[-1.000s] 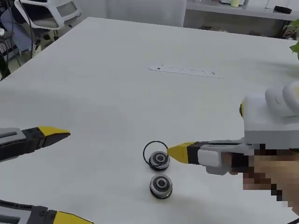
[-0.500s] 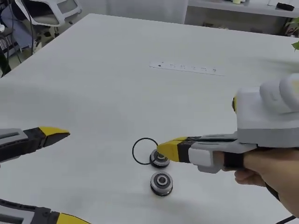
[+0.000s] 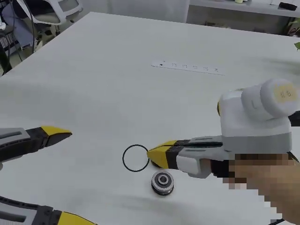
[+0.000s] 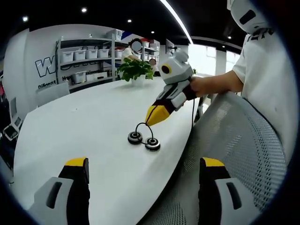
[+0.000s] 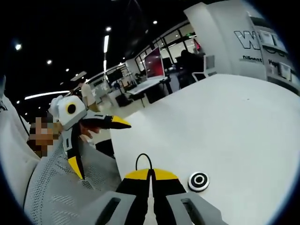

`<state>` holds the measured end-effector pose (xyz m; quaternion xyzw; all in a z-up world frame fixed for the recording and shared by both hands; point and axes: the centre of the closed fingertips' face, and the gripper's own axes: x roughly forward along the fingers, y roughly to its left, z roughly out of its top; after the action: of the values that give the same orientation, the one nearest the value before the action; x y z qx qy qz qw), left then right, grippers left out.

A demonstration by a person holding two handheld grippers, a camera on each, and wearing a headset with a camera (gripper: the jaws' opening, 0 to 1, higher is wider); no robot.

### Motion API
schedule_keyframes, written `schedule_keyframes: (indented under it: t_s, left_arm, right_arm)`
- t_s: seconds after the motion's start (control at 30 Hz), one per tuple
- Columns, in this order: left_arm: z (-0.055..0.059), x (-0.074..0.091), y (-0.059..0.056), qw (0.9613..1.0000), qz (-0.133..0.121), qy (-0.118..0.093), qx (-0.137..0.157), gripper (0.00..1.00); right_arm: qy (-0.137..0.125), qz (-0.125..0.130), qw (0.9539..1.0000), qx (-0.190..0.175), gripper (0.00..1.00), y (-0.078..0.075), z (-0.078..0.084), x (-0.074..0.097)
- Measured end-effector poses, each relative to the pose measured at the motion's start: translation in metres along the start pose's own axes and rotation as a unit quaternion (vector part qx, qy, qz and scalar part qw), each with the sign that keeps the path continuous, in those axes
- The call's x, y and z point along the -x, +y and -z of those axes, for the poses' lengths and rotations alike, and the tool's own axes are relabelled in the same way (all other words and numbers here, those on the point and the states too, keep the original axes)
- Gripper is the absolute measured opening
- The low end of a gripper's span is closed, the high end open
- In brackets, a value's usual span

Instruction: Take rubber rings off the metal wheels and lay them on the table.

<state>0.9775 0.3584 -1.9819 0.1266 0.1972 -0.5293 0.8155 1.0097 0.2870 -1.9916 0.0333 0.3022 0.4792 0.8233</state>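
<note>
Ring (image 3: 123, 158) is being pinched in the right tongs (image 3: 151, 154), poking past the tips over the tabletop (image 3: 140, 93); left tongs (image 4: 143, 164) are being held apart, farther off.

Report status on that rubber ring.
Right tongs shut on ring, held beside two wheels. Left tongs open, off to the side. Nothing blocking the table.

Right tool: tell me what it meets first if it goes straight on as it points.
Only the rubber ring the right tool pinches at its tips; beyond that the table looks free. The left tool seems off that line, though depth is unclear.
</note>
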Motion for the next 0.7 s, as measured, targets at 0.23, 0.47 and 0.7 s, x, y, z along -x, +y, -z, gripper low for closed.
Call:
schedule_keyframes:
  t_s: [0.23,0.47,0.7]
  left_arm:
    - [0.000,0.000,0.001,1.0000,-0.002,-0.003,0.004,0.96]
    - [-0.001,0.001,0.002,0.9999,-0.005,-0.006,0.008,0.95]
    - [0.001,0.000,0.002,1.0000,-0.004,-0.002,0.005,0.95]
  right_arm:
    - [0.018,0.003,0.9997,0.018,0.00,0.002,0.010,-0.009]
    - [0.030,0.011,0.9986,0.041,0.00,0.001,0.018,-0.015]
    - [0.051,0.015,0.9963,0.067,0.00,0.000,0.032,-0.024]
